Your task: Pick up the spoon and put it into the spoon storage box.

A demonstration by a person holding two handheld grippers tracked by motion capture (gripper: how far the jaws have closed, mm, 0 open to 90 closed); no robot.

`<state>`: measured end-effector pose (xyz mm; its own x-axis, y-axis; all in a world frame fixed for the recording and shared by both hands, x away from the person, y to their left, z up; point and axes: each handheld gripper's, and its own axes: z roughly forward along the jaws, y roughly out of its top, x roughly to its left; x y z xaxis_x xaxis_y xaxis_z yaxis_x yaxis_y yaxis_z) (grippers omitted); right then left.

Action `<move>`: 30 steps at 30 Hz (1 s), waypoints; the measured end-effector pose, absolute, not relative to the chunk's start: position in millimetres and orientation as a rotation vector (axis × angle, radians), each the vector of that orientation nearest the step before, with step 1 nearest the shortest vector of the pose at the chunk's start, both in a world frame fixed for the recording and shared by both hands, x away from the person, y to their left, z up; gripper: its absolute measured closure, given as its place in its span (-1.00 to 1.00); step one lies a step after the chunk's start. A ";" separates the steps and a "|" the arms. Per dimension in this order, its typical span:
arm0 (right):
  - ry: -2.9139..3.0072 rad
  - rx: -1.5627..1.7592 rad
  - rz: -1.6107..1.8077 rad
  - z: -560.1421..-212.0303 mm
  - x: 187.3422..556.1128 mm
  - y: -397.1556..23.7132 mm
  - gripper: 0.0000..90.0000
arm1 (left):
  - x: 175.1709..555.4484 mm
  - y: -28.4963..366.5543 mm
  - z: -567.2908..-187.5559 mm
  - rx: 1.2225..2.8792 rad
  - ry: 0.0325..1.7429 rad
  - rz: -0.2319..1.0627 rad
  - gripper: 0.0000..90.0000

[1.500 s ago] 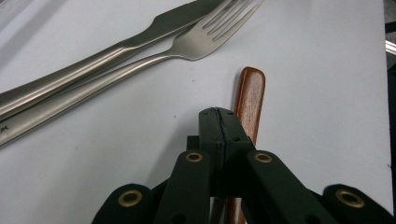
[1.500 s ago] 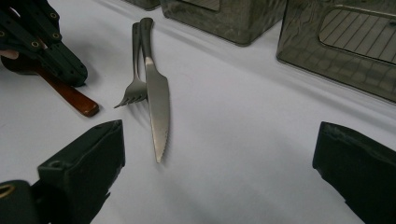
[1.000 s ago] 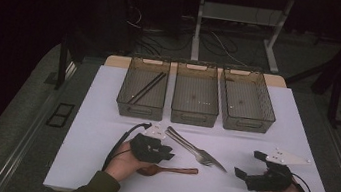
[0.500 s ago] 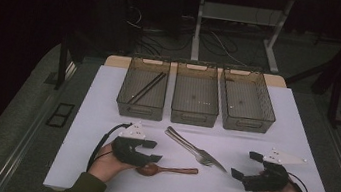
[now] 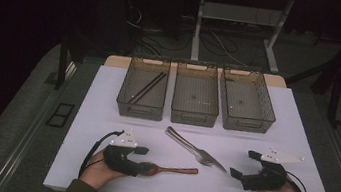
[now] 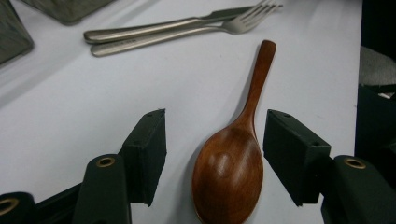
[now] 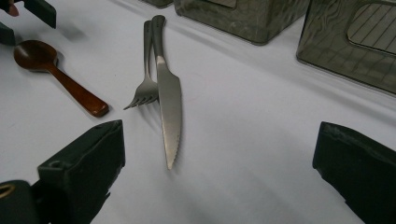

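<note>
Approach to the wooden spoon (image 6: 232, 154), lying flat on the white table (image 5: 107, 97) near its front edge. Left gripper (image 6: 212, 156) with jaws just opened, straddling the spoon's bowl, pads clear of it. Right gripper (image 7: 215, 172) spread wide, empty, facing knife (image 7: 168, 100) and fork (image 7: 145, 88). Next, probably: closing on the bowl, then lifting. High view adding three bins (image 5: 196, 94), chopsticks (image 5: 147, 87) in the left one.

Your white table (image 5: 105, 117): contents.
You have three bins (image 5: 195, 101), a wooden spoon (image 5: 168, 169), fork (image 5: 191, 149), knife (image 5: 210, 159).
</note>
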<state>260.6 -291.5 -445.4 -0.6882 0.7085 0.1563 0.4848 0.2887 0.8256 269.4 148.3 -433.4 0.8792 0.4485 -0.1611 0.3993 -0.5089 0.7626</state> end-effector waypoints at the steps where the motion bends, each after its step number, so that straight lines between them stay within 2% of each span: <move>1: 2.317 1.100 1.350 -445.2 260.3 -291.5 -0.96 | 270.0 147.9 -434.1 2.177 0.601 0.068 -0.15; 7: 2.316 1.099 1.349 -445.1 259.8 -291.7 -0.96 | 270.4 145.0 -439.9 2.223 0.600 0.033 -0.14; 30: 2.321 1.094 1.343 -445.1 259.0 -291.0 -0.96 | 267.1 139.0 -443.2 2.335 0.530 0.038 0.08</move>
<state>259.0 -291.0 -445.1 -0.6890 0.7090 0.1503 0.4838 0.2956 0.8237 267.1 139.0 -443.2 0.9146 0.3850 -0.1237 0.3635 -0.6487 0.6686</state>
